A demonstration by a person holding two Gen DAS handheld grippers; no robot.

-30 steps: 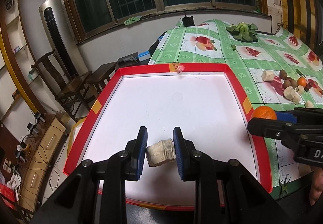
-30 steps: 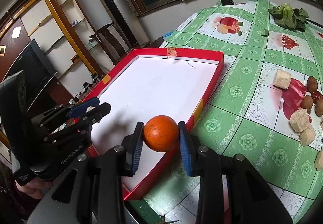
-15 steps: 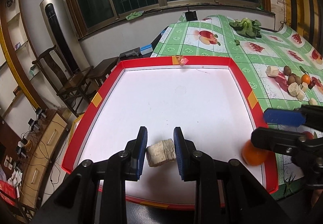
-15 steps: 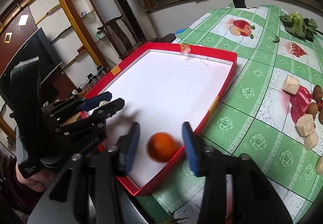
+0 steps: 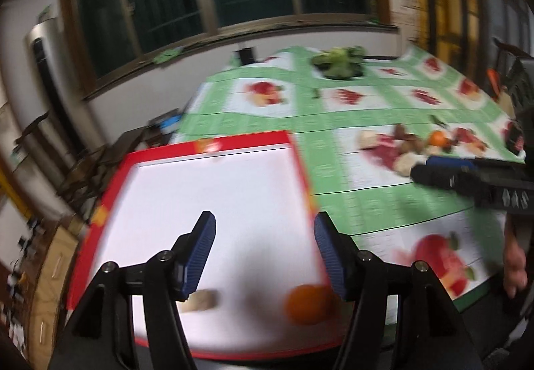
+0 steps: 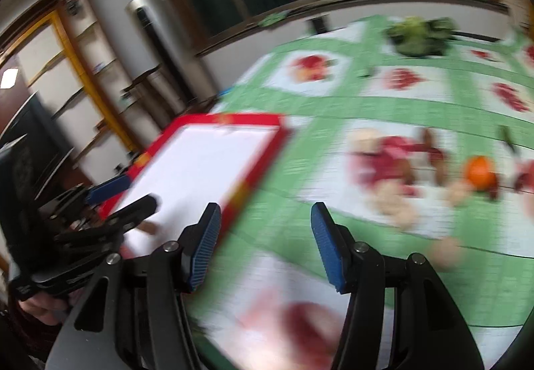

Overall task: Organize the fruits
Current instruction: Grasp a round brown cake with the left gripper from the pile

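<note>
Both views are motion-blurred. My left gripper is open and empty above the red-rimmed white tray. An orange and a pale chunk lie in the tray near its front edge. My right gripper is open and empty over the green tablecloth, right of the tray. It also shows in the left wrist view, near a pile of loose fruit. A second orange lies in that pile.
Leafy greens lie at the far end of the table. A person's hand shows at the right edge. Chairs and a tall air conditioner stand left of the table, under the windows.
Both grippers have opened and let go. The pale chunk and the orange now lie in the tray. Both grippers have swung right, the right one toward the fruit pile.
</note>
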